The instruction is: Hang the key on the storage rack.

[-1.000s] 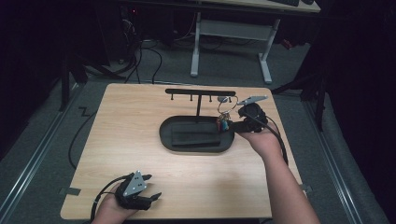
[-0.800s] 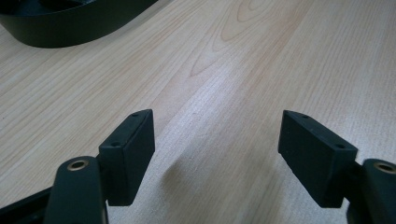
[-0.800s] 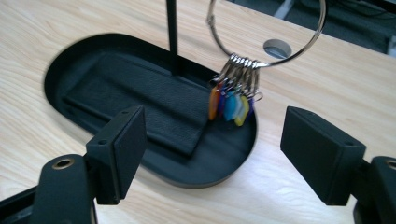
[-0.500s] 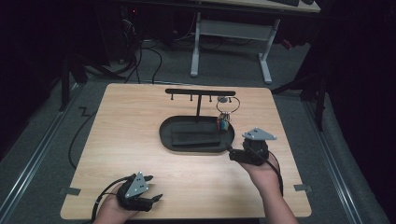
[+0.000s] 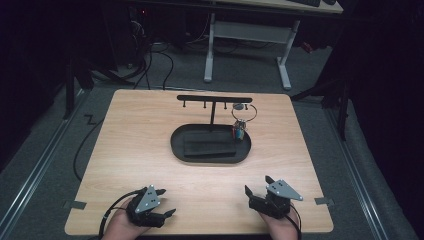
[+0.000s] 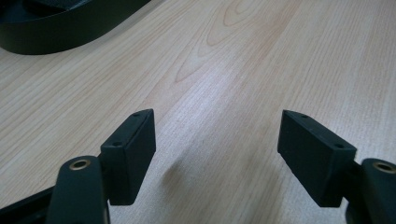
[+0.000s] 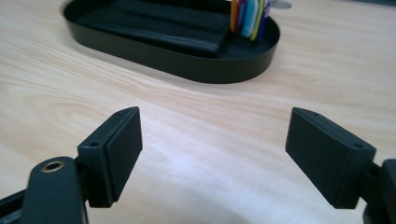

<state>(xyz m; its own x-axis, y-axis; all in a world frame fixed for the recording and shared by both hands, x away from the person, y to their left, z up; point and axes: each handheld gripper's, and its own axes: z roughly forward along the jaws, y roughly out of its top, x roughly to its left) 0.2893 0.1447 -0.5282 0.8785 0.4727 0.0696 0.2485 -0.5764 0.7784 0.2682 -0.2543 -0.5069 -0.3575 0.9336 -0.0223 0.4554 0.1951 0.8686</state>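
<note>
Wooden table (image 5: 150, 125), black oval tray (image 5: 177, 150)

Your left gripper (image 5: 161, 202) is a black body topped by a grey three-cornered plate, with a black cable curling off the side away from the black tray (image 5: 176, 145). Your right gripper (image 5: 258, 190) carries the same plate. Up close, each jaw is a matte black block with small screw holes and a brass-ringed pivot.
</note>
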